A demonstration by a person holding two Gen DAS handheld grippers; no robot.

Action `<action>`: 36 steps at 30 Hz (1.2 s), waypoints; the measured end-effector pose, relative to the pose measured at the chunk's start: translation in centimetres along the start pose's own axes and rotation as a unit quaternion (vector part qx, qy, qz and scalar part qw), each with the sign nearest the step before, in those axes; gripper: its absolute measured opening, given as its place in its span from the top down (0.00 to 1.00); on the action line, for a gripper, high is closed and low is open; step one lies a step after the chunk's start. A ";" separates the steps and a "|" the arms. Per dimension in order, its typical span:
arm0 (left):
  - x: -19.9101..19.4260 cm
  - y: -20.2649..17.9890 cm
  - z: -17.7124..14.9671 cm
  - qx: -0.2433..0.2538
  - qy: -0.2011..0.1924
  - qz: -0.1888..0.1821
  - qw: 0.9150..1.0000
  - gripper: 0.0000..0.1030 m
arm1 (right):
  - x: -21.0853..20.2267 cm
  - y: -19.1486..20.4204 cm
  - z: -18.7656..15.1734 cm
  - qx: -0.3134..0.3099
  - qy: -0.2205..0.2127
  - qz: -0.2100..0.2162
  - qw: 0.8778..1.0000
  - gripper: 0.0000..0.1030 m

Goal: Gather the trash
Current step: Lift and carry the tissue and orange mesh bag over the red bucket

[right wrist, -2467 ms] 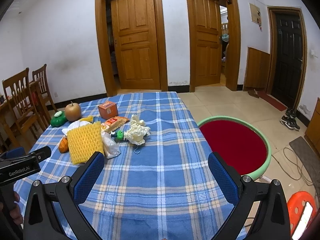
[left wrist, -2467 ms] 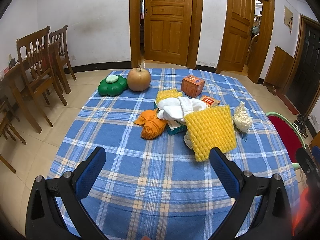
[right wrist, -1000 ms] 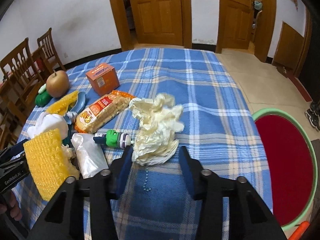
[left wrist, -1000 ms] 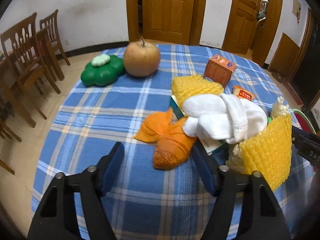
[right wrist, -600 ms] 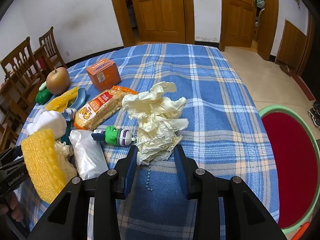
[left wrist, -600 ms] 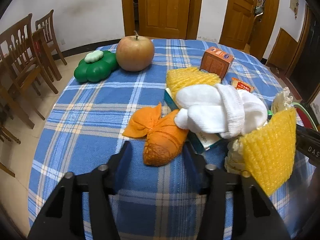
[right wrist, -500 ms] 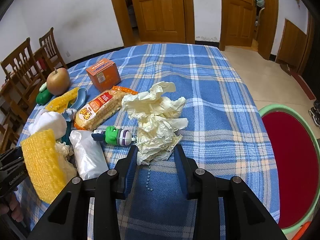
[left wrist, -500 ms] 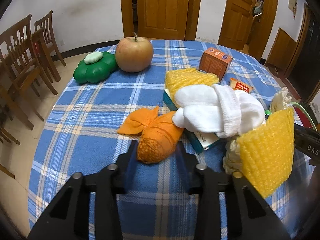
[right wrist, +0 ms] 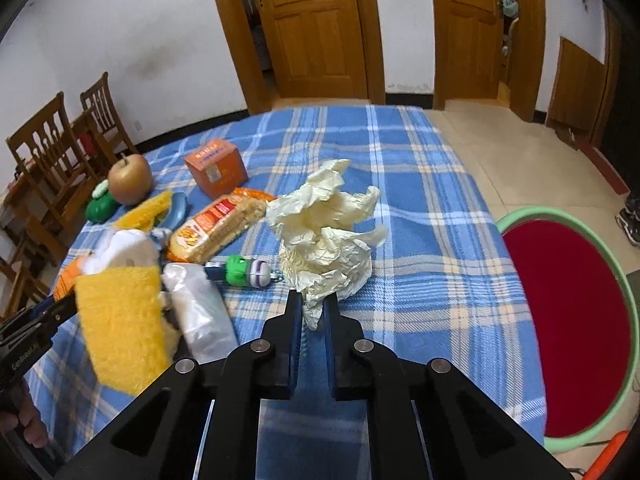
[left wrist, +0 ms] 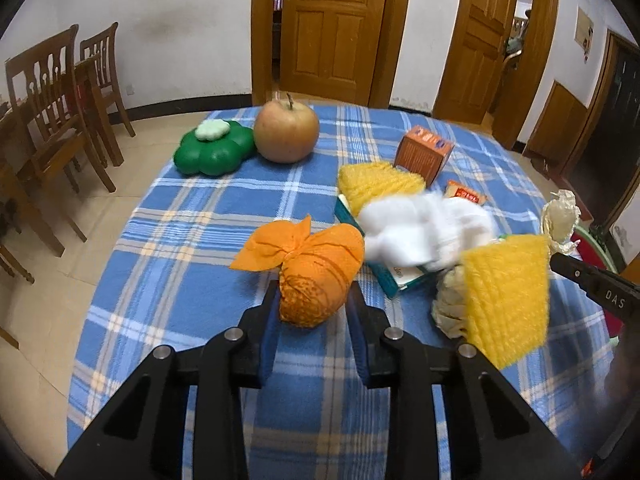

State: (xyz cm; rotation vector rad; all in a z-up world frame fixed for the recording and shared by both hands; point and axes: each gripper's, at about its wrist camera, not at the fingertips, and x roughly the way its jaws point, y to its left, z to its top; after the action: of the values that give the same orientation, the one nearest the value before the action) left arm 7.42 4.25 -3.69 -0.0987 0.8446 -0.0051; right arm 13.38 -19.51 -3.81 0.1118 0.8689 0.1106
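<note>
Your left hand-held gripper (left wrist: 312, 300): jaws closing on orange mesh bundle (left wrist: 316, 272), pads pressing both sides of near end. Bundle long axis runs away from you, tilted right; knotted tail fans left.

Your right hand-held gripper (right wrist: 311, 312): clamped tight on lower tip of crumpled cream paper (right wrist: 326, 236); wad stands upward from jaws.

Tabletop (left wrist: 200, 220), further out: yellow foam net (left wrist: 506, 298) edge blurred; white cloth (left wrist: 424, 228) smeared, covers teal box beneath. Apple (left wrist: 286, 132) at far edge.
</note>
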 end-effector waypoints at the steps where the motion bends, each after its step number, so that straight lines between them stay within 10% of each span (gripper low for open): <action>1: -0.5 0.1 0.0 -0.001 -0.004 -0.002 1.000 0.70 | -0.5 0.1 -0.1 0.000 -0.004 0.001 1.000 0.90; 36: -10.1 -10.3 2.4 0.090 -0.079 -0.115 0.986 0.70 | -16.9 -3.1 -2.0 0.008 -0.120 -0.046 0.992 0.91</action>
State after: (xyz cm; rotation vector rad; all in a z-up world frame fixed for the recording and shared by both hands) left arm 2.83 -5.40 6.31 -0.0253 0.6668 -0.2859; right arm 1.17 -24.84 7.21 0.0971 0.6331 0.0032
